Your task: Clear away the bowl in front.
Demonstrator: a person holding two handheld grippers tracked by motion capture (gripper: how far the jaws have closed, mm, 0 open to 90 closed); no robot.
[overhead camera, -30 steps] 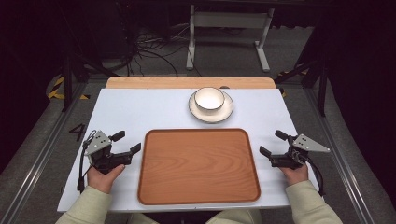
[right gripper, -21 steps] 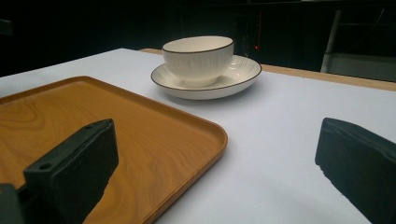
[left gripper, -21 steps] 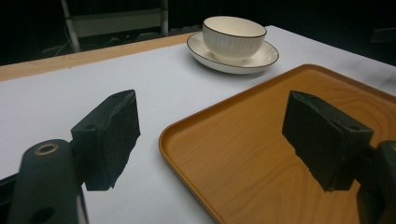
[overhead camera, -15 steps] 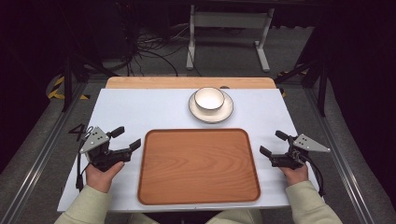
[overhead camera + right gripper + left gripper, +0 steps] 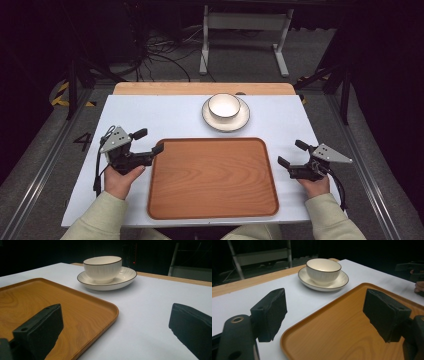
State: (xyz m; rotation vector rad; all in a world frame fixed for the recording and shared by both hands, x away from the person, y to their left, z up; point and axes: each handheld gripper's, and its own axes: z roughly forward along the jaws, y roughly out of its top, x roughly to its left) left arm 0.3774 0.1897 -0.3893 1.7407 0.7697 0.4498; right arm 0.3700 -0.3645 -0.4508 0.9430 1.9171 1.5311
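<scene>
Since a second ago the left gripper (image 5: 151, 141), jaws spread, has edged toward the tray (image 5: 212, 178) at frame centre, perhaps starting a reach, while the right gripper (image 5: 292, 153) waits, spread, lower right.

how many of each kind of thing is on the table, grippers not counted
bowl: 1
saucer: 1, under the bowl
wooden tray: 1
total: 3
</scene>
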